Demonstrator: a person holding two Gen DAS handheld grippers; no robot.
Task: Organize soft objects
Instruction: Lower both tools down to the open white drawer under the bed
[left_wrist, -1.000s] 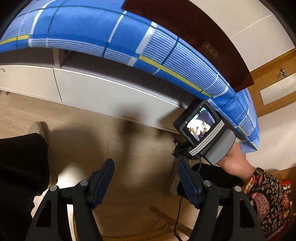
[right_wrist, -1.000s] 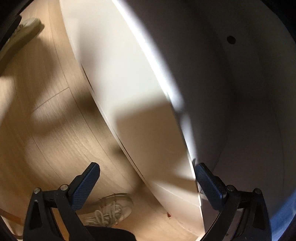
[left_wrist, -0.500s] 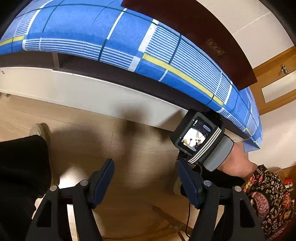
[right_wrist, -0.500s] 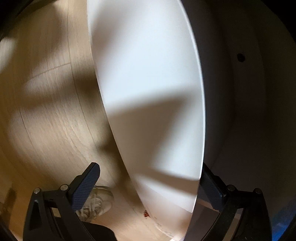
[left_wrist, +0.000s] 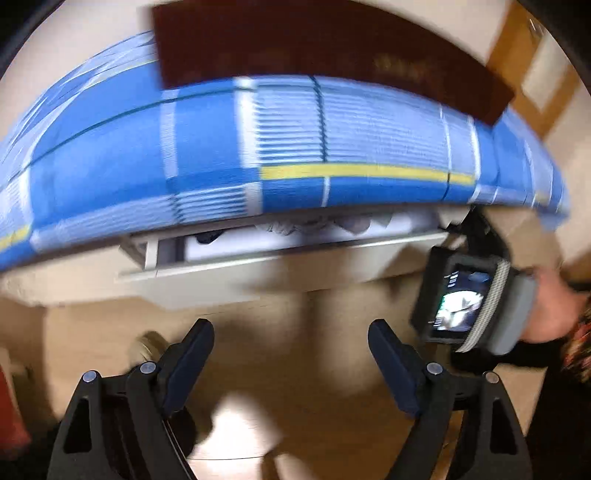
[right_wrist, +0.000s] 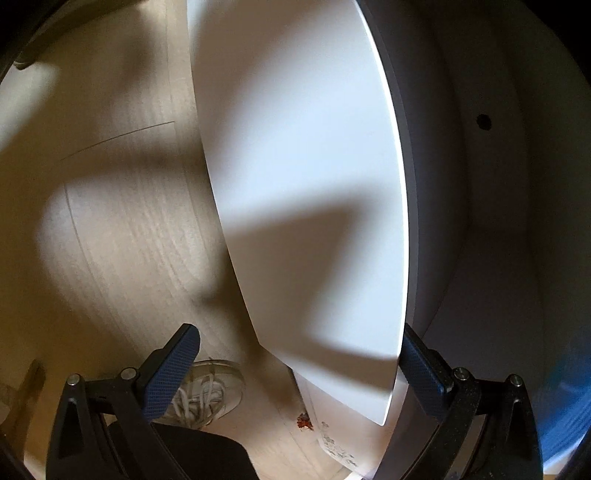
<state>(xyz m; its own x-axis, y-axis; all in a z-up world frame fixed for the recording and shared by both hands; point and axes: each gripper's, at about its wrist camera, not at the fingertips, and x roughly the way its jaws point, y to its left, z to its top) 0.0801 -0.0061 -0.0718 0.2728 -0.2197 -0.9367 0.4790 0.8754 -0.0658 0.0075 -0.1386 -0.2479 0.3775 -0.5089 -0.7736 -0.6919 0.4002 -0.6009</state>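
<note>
A white drawer (left_wrist: 273, 264) under the bed stands pulled out, with white and grey soft things (left_wrist: 325, 225) bunched inside; the blur hides what they are. My left gripper (left_wrist: 291, 350) hangs over the wooden floor in front of it, its jaws opening with nothing between them. The right hand and its gripper's screen (left_wrist: 461, 302) are at the drawer's right end. In the right wrist view the drawer front (right_wrist: 303, 166) passes between my right gripper's (right_wrist: 295, 365) wide-spread fingers. The right finger (right_wrist: 421, 365) lies against the panel's inner edge and the left finger stands clear.
A blue plaid sheet (left_wrist: 207, 147) covers the mattress above the drawer, with a dark brown headboard (left_wrist: 295, 48) behind. A white laced shoe (right_wrist: 207, 391) rests on the wooden floor (right_wrist: 122, 240) below my right gripper. The drawer's pale inner wall (right_wrist: 498, 221) has a small hole.
The drawer, closed a second ago, has slid out from under the bed. My left gripper's fingers have spread wider and its view has rolled and swung towards the bed.
</note>
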